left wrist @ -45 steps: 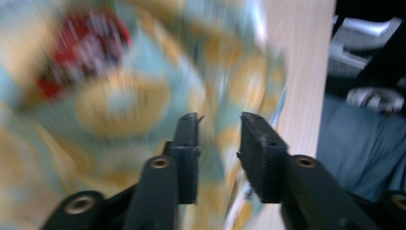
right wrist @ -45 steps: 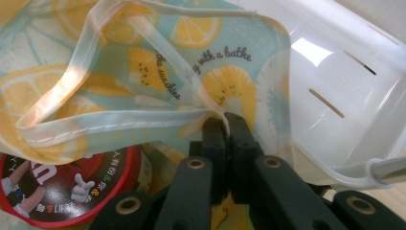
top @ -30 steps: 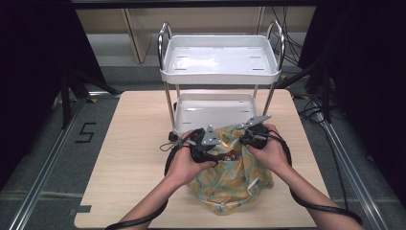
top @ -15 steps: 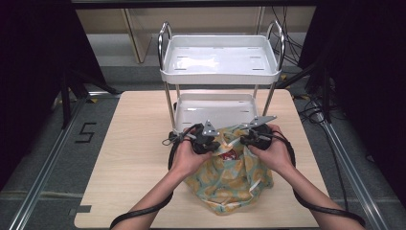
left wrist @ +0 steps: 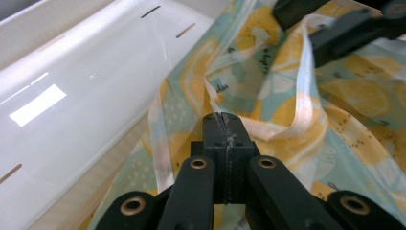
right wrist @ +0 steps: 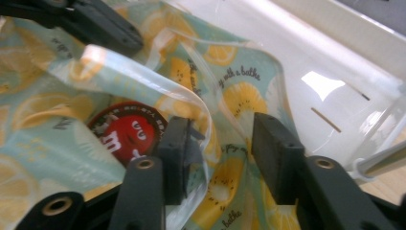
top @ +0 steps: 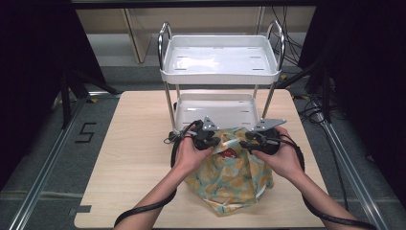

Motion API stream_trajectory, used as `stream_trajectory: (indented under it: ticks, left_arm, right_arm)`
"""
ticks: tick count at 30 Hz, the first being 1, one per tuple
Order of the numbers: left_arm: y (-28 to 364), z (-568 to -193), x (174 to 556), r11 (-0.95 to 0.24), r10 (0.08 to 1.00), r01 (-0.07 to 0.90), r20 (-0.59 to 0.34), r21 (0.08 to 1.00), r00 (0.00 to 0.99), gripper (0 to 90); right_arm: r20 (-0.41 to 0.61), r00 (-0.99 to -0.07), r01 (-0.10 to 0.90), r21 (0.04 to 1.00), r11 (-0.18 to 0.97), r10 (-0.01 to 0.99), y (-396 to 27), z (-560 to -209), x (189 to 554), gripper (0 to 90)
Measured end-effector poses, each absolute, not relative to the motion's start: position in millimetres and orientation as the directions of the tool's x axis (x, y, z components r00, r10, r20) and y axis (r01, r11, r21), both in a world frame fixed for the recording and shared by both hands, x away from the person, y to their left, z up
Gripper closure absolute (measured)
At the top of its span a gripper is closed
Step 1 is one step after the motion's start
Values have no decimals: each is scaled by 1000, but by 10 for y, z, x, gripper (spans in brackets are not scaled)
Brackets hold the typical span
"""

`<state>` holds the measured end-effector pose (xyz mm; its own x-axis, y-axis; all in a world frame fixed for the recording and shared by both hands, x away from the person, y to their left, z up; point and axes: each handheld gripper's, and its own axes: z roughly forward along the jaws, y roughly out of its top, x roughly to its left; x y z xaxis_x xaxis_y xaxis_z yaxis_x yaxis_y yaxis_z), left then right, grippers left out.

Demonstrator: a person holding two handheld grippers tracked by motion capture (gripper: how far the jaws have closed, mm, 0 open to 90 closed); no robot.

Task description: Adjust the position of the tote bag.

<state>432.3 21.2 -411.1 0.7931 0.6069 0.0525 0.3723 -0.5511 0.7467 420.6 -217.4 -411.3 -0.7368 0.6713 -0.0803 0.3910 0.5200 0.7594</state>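
The bag [top: 230, 177] looked soft, slippery: left gripper [left wrist: 223, 125] clamped its rim; right gripper [right wrist: 218, 143], at three o'clock, had just been opening, film between its jaws.

Glossy lemon-print plastic bag [top: 230, 177], glossy white plastic trays [top: 220, 60] — chrome metal posts, matt pale wood table [top: 134, 158]

A white two-tier cart [top: 220, 60] stands on the wooden table [top: 134, 163], floor marking "5" [top: 85, 132] beside.

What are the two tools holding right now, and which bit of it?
The left tool pinches the lemon bag at its clear top edge. The right tool has been opening, gripping nothing.
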Motion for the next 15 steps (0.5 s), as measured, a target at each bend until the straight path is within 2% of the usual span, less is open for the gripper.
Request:
stream_trajectory:
  ticks: [1,7,11,12,15]
  left_arm:
    - [211,-4106,4332,-552,607,370,56,747,793,898]
    - [223,-4113,4353,-546,619,377,57,748,783,898]
    - [241,-4122,4358,-539,628,383,54,750,776,898]
    - [250,-4128,4366,-539,625,380,54,752,779,898]
    - [287,-4124,4360,-527,630,375,54,762,775,897]
  right_arm:
    - [-59,-737,412,750,517,673,-2183,-4087,4166,577]
    - [-96,-745,357,779,516,660,-2241,-4007,4044,558]
    - [-98,-754,357,769,531,649,-2252,-4008,3972,543]
    - [-109,-752,349,771,533,650,-2253,-4014,3968,563]
    - [-107,-750,363,757,543,652,-2259,-4043,3994,727]
